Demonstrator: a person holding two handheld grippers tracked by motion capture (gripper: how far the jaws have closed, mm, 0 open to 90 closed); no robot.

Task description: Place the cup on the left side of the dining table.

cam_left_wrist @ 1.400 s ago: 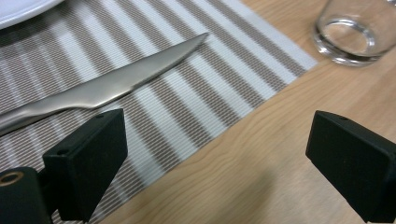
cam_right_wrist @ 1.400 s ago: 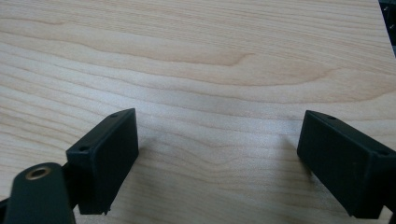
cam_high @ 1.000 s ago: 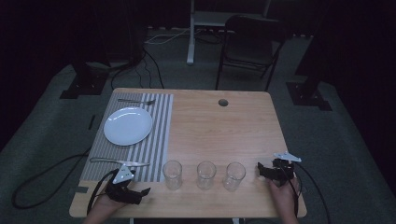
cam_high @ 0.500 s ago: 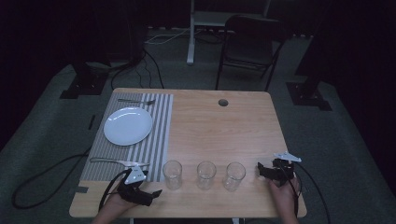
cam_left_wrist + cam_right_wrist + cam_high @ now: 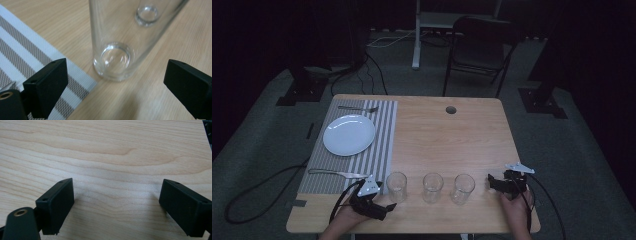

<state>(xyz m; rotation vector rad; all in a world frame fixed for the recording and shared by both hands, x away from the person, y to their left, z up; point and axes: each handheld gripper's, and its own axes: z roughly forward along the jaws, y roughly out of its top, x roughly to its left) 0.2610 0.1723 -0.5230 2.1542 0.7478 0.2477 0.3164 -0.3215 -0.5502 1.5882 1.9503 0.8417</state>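
- Evidently the left gripper (image 5: 117,82) is lining up on the leftmost glass (image 5: 396,186), which stands at the placemat's (image 5: 362,160) corner on the table's (image 5: 452,140) near edge; its jaws gape wide, gripping nothing.
- To take it well, I judge, ease forward until the glass sits between the pads, level and low on the wall; close gently, since clear glass slips.
- The right gripper (image 5: 115,205) rests spread over bare wood beside the rightmost glass (image 5: 462,188).
- The glass's rim is cut off in the left gripper view; dim light blurs the fork (image 5: 357,108) and knife (image 5: 334,173).
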